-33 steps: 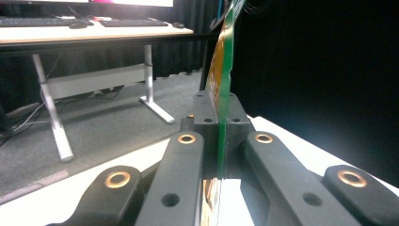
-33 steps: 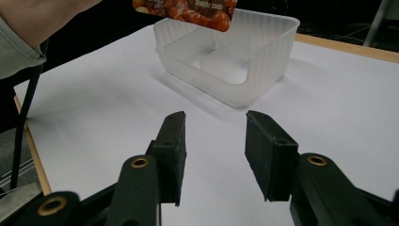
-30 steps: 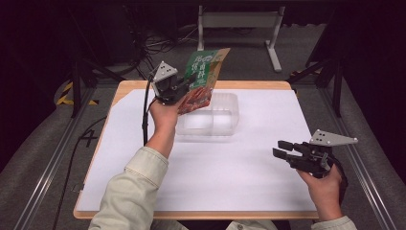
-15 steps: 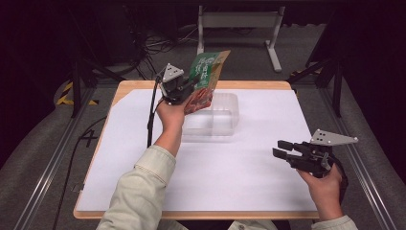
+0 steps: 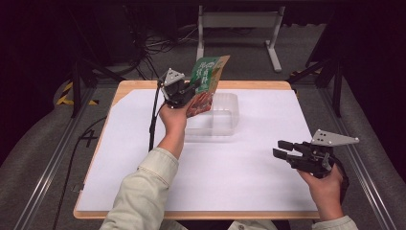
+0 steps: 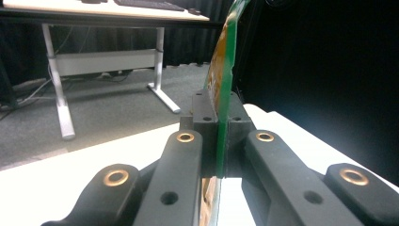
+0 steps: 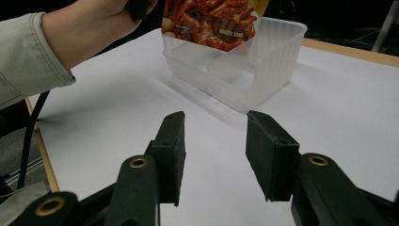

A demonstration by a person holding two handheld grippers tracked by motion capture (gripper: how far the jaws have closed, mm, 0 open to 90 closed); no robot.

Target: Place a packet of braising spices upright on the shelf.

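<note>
Your snack pouch [image 5: 207, 81] is green on top with white lettering, and red-orange with a food picture lower down. The plastic tub [image 5: 218, 120] is clear. The bench [image 5: 249, 163] is white with a light wooden edge.

The snack pouch [image 5: 207, 76] carries pale lettering on its green upper part and small print on its red lower part [image 7: 221, 28], all too blurred to read.

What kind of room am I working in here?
Likely a lab or recording studio: black curtains surround a paper-covered table, loose cables trail on grey carpet, and a desk frame stands behind.
</note>
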